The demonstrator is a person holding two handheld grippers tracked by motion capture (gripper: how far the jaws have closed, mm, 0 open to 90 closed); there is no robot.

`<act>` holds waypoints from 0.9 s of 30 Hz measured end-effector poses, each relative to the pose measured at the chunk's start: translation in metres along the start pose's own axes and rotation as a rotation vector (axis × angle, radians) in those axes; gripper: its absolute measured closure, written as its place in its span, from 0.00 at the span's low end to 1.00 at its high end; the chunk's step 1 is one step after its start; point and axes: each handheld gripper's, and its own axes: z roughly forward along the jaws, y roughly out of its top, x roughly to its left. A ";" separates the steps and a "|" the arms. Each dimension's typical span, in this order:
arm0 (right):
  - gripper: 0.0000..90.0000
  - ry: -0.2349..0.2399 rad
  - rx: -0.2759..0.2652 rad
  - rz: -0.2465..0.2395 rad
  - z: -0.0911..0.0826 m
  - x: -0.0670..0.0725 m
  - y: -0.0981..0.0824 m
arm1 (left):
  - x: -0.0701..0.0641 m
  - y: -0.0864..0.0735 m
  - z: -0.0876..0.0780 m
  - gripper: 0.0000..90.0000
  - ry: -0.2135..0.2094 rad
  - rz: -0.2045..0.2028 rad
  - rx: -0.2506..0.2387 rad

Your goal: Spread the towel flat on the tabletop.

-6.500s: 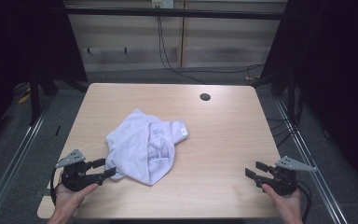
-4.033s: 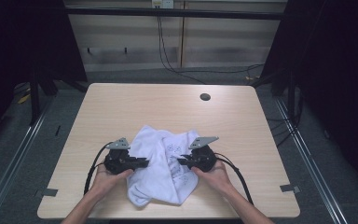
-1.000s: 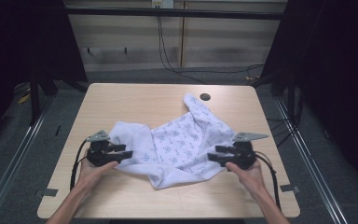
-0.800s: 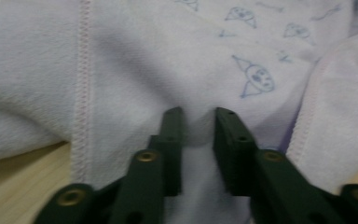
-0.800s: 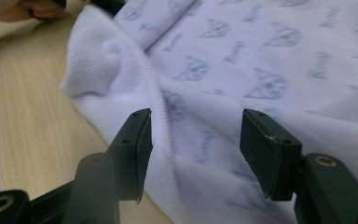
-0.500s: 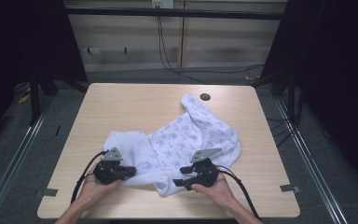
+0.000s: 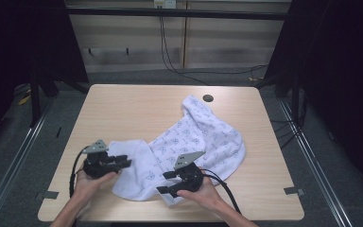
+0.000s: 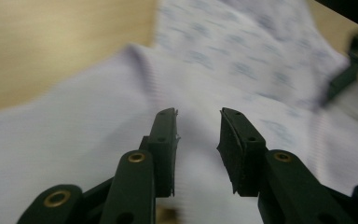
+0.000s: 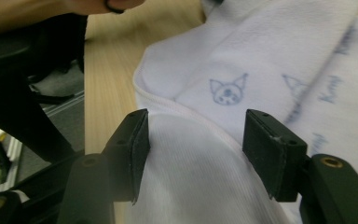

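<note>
Your white printed towel [image 7: 189, 151] lies rumpled on the table [image 7: 123, 109], running from 1 o'clock near the round hole [image 7: 208, 98] down to the front edge. Your left gripper [image 7: 123, 163] at 8 o'clock has just been reopening, jaws apart over cloth, gripping nothing. Your right gripper [image 7: 163, 182] at 6 o'clock straddles a fold, jaws spread, pads not pressing.

towel [image 7: 203, 137]: soft white terry cloth, ribbed, faint printed pattern
desk [image 7: 132, 109]: pale wood-grain, smooth, matt
tongs' pads [image 9: 272, 154]: black, matt

One towel [image 7: 194, 142]; one table [image 7: 132, 109]; two grippers, left gripper [image 7: 123, 164]; right gripper [image 7: 164, 182].
</note>
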 end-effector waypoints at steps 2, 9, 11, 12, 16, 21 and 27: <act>0.52 -0.001 0.039 -0.012 0.013 0.000 0.000 | 0.012 0.004 -0.002 0.77 0.057 0.003 -0.040; 0.93 -0.059 0.056 0.010 -0.014 -0.001 -0.004 | 0.019 -0.008 0.019 0.75 0.038 0.054 0.117; 0.93 -0.086 0.011 0.059 -0.036 -0.009 -0.012 | 0.013 -0.012 0.023 0.78 0.046 0.098 0.140; 0.93 -0.091 -0.007 0.081 -0.044 -0.012 -0.016 | 0.011 -0.011 0.024 0.81 0.042 0.098 0.145; 0.89 -0.173 -0.067 0.174 -0.086 -0.026 -0.039 | 0.001 -0.011 0.029 0.85 0.042 0.133 0.157; 0.87 -0.275 -0.084 0.325 -0.124 -0.048 -0.074 | -0.008 -0.010 0.037 0.85 0.010 0.146 0.154; 0.65 -0.406 -0.042 0.377 -0.144 -0.065 -0.089 | -0.036 -0.016 0.037 0.86 -0.074 0.195 0.201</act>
